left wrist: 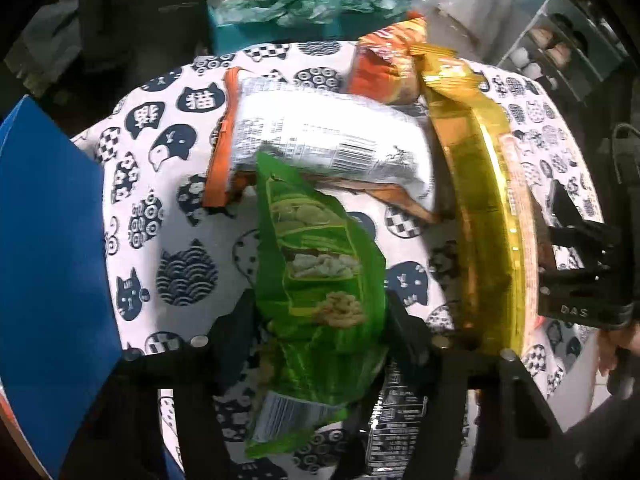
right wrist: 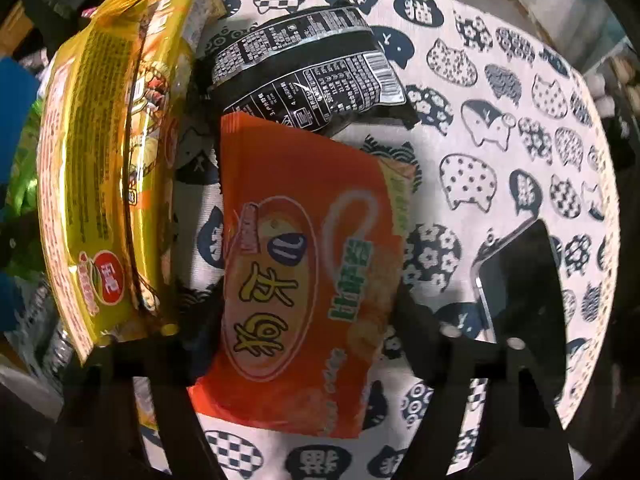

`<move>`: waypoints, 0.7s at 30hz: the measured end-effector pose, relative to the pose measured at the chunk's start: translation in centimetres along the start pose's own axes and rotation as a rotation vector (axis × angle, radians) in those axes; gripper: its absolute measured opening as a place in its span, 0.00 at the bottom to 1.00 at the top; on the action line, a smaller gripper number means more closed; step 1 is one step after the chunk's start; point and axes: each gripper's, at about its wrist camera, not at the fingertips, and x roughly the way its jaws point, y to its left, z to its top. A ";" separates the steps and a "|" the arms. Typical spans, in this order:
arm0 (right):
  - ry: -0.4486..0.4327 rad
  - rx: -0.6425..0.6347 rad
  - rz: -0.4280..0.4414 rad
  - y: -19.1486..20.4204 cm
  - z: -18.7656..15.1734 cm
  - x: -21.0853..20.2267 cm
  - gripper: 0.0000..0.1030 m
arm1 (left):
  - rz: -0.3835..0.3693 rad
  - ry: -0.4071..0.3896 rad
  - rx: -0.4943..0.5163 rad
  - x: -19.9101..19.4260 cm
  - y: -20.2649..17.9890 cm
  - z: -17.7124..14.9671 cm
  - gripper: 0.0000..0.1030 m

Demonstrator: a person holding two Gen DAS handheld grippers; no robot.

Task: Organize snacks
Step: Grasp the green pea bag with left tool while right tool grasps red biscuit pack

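Snacks lie scattered over a round table (left wrist: 188, 216) dressed in a white cloth printed with navy cat heads, some checkered, some wave-patterned. Beyond its far edge sit a teal box (left wrist: 280, 28) heaped with crumpled green-and-white plastic, and a pale shelf unit (left wrist: 560, 52) at the upper right. A flat blue panel (left wrist: 52, 240) stands at the table's left edge.

Between the fingers of the left gripper (left wrist: 320, 320) hangs a green crinkly bag (left wrist: 320, 272), glossy and printed with pale puffed pieces; the fingers are pressed against both its sides, pinching it. Behind it rests a silver-backed pouch with orange seams (left wrist: 320, 140), and a long gold foil bag (left wrist: 480, 200) stands on edge to its right.

In the right wrist view, the right gripper (right wrist: 308, 312) pinches a flat orange packet (right wrist: 304, 272) with yellow lettering, its fingers closed on the two long edges. A black pouch covered in white print (right wrist: 312, 76) lies just past the packet, partly under its far end. The gold foil bag (right wrist: 104, 184) rises at the left, and a dark phone (right wrist: 520, 276) lies flat on the cloth at the right.
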 end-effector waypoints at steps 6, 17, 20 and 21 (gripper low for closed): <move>-0.020 -0.016 0.027 -0.8 -0.6 -0.9 0.47 | 0.024 -0.016 0.039 -0.7 -0.9 -0.7 0.52; -0.063 -0.033 -0.002 -1.2 -0.7 -3.8 0.41 | 0.055 -0.076 0.057 -3.5 -1.5 -1.3 0.50; -0.085 -0.038 -0.007 -1.1 -1.1 -5.8 0.41 | 0.048 -0.101 0.052 -4.8 -1.5 -1.4 0.50; -0.096 -0.039 -0.009 -1.1 -1.1 -6.4 0.41 | 0.045 -0.108 0.052 -5.2 -1.6 -1.5 0.50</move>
